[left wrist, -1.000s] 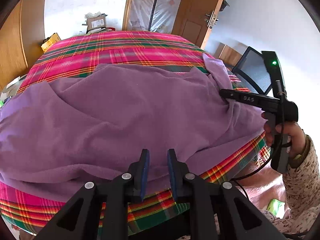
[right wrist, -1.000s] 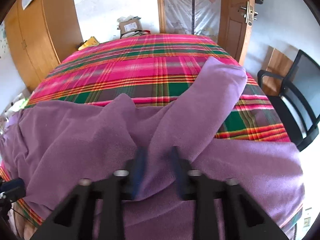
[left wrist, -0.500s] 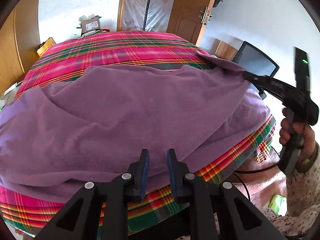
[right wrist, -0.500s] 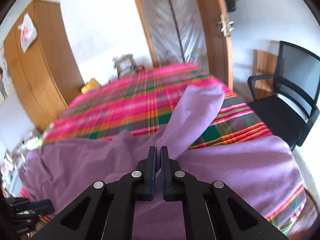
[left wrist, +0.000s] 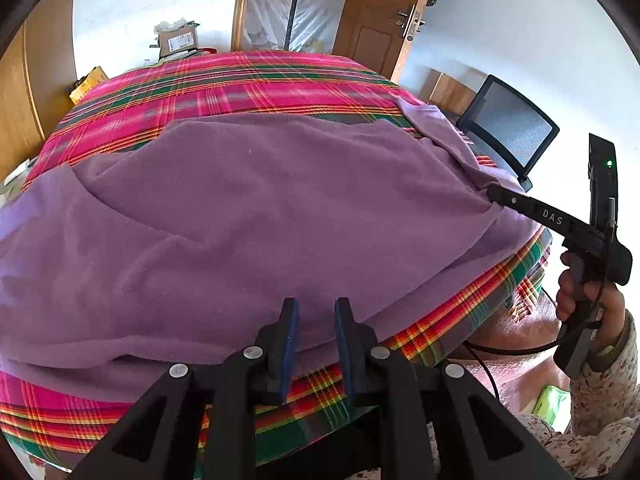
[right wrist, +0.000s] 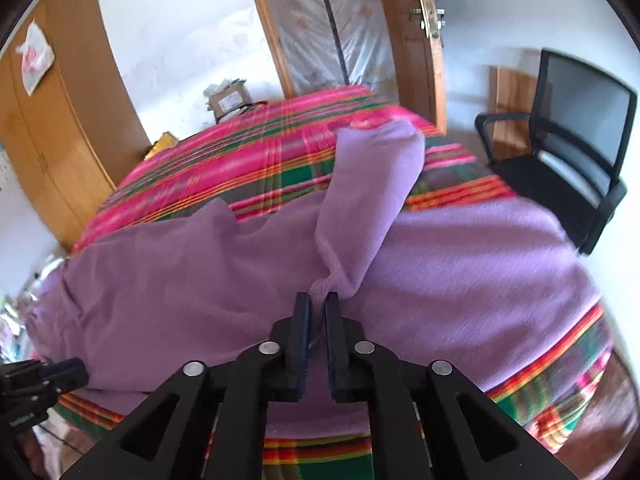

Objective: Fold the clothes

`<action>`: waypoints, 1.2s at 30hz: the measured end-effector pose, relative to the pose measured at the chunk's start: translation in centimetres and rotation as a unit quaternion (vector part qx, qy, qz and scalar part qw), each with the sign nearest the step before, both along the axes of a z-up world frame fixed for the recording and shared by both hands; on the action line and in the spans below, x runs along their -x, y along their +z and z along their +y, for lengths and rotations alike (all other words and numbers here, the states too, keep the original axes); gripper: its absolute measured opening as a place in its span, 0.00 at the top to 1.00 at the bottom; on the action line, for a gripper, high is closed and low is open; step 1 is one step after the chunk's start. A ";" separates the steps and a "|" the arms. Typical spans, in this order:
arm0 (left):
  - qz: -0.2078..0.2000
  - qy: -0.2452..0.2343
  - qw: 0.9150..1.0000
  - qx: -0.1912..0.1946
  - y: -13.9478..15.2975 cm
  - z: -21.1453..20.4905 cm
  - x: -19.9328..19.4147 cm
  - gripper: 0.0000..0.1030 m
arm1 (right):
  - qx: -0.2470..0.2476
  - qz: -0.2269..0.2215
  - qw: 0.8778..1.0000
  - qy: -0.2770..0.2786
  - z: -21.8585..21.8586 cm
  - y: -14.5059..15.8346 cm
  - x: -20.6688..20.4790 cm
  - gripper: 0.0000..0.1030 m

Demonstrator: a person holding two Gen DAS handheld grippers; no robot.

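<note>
We see a bed (left wrist: 248, 80) covered edge to edge by a plaid spread (left wrist: 224, 92) of pink, green, red and orange stripes. Directly on the spread lies a purple fleece garment (left wrist: 248, 208), opened out across the near half and reaching almost to the near edge, where a band of plaid shows below it. We note soft folds running across the fleece, and one sleeve (right wrist: 372, 184) stretched up and away over the bare plaid toward the far right corner. The far half of the spread carries nothing that we can make out.
</note>
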State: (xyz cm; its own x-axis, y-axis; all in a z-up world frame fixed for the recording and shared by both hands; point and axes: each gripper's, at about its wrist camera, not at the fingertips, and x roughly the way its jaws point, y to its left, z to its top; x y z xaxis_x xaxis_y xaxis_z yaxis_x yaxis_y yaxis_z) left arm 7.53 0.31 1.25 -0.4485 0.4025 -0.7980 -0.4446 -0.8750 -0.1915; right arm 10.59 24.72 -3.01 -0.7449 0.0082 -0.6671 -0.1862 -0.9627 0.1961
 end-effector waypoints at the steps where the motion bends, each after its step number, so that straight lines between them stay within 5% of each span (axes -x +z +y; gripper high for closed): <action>1: 0.000 0.000 1.000 -0.002 0.0 0.0 0.0 0.82 | -0.013 -0.001 1.000 0.000 -0.1 0.2 0.3 0.87; 3: -0.001 -0.001 1.000 -0.001 0.1 0.0 0.1 0.82 | -0.039 -0.003 0.999 0.000 -0.3 0.5 0.8 0.77; 13: 0.006 -0.026 0.999 0.021 0.1 1.6 0.0 0.78 | -0.107 -0.037 0.993 0.023 -0.2 -0.1 4.8 0.74; 23: 0.025 -0.075 0.995 0.064 0.2 3.5 -1.2 0.77 | -0.092 -0.049 0.994 0.034 0.2 -1.4 5.0 0.74; 31: 0.045 -0.079 0.989 0.114 -0.3 4.5 -0.7 0.77 | -0.069 -0.033 0.997 0.032 1.0 -1.1 4.7 0.94; 33: 0.035 -0.068 0.992 0.098 -0.2 4.0 -0.1 0.78 | -0.067 -0.025 0.997 0.033 1.1 -0.9 4.5 0.95; 36: 0.032 -0.055 0.996 0.061 0.5 2.9 0.4 0.92 | -0.057 -0.009 0.998 0.032 1.4 -0.5 4.0 0.96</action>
State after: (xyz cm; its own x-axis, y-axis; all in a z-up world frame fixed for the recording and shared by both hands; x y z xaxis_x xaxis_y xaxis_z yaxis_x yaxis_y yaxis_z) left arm 7.13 3.25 1.79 -0.4578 0.3533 -0.8158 -0.5475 -0.8351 -0.0544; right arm 6.55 26.14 -3.48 -0.7346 0.0377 -0.6774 -0.1254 -0.9888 0.0809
